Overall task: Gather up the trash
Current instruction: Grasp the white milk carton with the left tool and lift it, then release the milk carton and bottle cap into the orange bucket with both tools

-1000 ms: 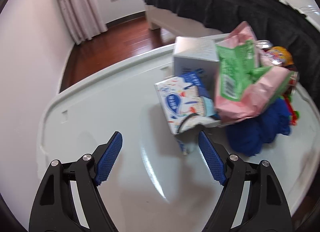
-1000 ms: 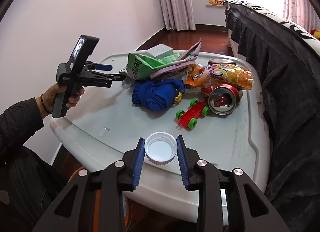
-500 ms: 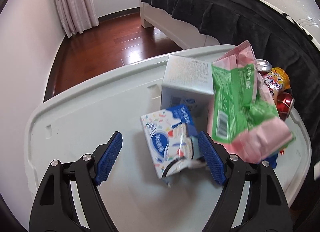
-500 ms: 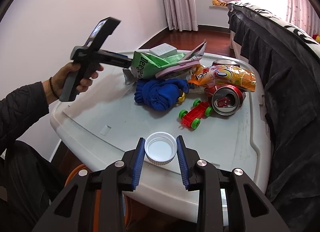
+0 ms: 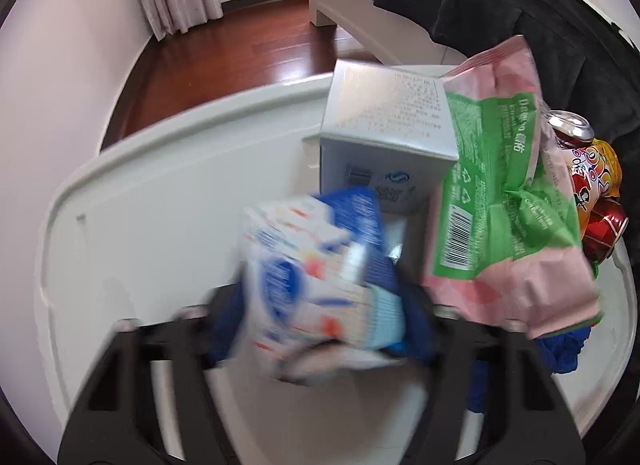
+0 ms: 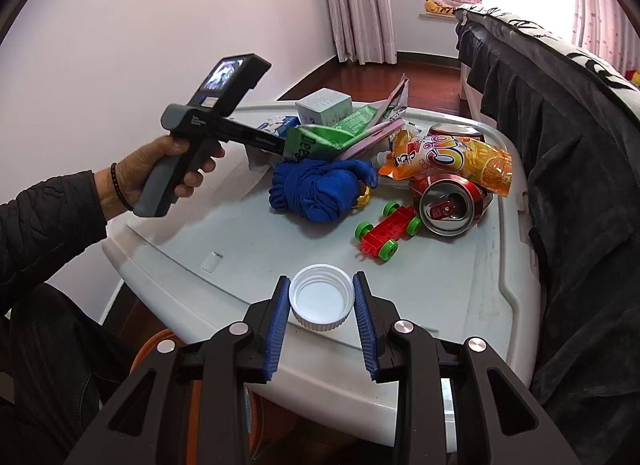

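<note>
The left gripper [image 5: 320, 317] has its blue-padded jaws pressed against both sides of a crumpled white and blue wrapper [image 5: 316, 285], which fills the space between them; this part of the left wrist view is blurred. Just ahead of the jaws stands a silver-grey carton [image 5: 384, 137] on the pale surface [image 5: 160, 185]. Ahead and to the right of the jaws, a pink and green snack bag [image 5: 504, 201] leans against the carton. Farther right, past the bag, a red drink can [image 5: 604, 229] and an orange pouch [image 5: 592, 173] show at the edge, with blue cloth [image 5: 564, 349] under the bag's lower corner.

The right gripper [image 6: 321, 301] has its jaws closed on a white bottle cap [image 6: 321, 299], open side up, one blue pad touching each side of its ribbed rim. The cap is held over the near edge of the surface [image 6: 440, 277]. Ahead of these jaws lies a red toy car [image 6: 386, 231] with green wheels, and just beyond it a crushed red can [image 6: 452, 205] on its side. An orange juice pouch [image 6: 456, 157] rests on the can. Ahead and slightly left sits a bundle of blue cloth [image 6: 320, 189], touching the green and pink bag [image 6: 336, 137]. To the far left, a hand [image 6: 168, 169] holds the other gripper's handle, its tip reaching into the pile.
</note>
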The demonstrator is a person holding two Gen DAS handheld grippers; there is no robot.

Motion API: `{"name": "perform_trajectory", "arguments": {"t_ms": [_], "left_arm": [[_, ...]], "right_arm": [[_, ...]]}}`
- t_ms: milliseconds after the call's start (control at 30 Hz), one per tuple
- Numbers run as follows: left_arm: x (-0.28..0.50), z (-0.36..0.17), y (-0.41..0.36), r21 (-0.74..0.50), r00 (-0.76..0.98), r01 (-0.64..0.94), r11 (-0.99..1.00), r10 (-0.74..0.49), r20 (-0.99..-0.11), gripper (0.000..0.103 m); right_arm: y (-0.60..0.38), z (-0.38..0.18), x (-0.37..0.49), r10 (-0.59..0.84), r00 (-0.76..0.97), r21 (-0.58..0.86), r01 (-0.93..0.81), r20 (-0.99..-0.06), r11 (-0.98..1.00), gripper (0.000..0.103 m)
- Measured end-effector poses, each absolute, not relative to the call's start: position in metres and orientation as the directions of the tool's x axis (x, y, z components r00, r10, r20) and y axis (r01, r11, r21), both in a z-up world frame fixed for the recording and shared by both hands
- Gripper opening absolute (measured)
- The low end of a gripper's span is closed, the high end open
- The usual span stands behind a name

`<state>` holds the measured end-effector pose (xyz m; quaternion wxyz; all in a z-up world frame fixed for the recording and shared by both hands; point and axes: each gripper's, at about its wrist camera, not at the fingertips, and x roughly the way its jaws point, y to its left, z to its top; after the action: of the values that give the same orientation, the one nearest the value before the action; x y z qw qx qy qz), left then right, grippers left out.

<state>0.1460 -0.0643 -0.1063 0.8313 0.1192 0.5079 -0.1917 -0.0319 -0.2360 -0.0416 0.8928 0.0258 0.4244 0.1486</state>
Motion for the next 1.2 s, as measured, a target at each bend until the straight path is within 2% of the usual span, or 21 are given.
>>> {"name": "perform_trajectory", "arguments": {"t_ms": [300,500,667,867,933,1100,1167,1200], "left_arm": [[0.105,-0.090,-0.049,-0.002,0.482,0.430,0.903,-0.232,-0.845,0.051],[0.023,-0.059,-0.015,-0.047,0.491,0.427,0.903,-0.275,-0.827,0.051],[-0.065,-0.052,0.015,-0.084,0.436,0.418,0.904,-0.282,-0.855,0.051],[-0.150,-0.082,0.041,-0.155,0.325,0.366,0.918,-0.282,-0.903,0.051],[-0.169,-0.103,0.044,-0.202,0.254,0.339,0.919,-0.296,-0.921,0.051],[-0.187,-0.146,0.043,-0.226,0.141,0.276,0.934,-0.272,-0.952,0.052],[-0.191,-0.165,0.043,-0.234,0.085,0.253,0.939,-0.262,-0.961,0.053],[-0.192,-0.174,0.042,-0.213,0.062,0.245,0.946,-0.234,-0.970,0.054]], "right_arm": [[-0.233,-0.039,-0.035,0.294,0.603,0.165,-0.261,-0.742,0.951,0.032],[-0.224,-0.033,-0.046,0.337,0.603,0.186,-0.301,-0.723,0.935,0.032],[-0.198,-0.033,-0.069,0.389,0.573,0.204,-0.360,-0.721,0.910,0.032],[-0.151,-0.059,-0.107,0.435,0.466,0.233,-0.429,-0.771,0.873,0.032],[-0.131,-0.072,-0.118,0.437,0.418,0.234,-0.454,-0.797,0.860,0.032],[-0.095,-0.103,-0.131,0.409,0.324,0.217,-0.492,-0.853,0.843,0.032],[-0.083,-0.115,-0.132,0.384,0.288,0.201,-0.506,-0.877,0.839,0.039],[-0.079,-0.119,-0.132,0.370,0.274,0.191,-0.512,-0.887,0.838,0.056]]}}
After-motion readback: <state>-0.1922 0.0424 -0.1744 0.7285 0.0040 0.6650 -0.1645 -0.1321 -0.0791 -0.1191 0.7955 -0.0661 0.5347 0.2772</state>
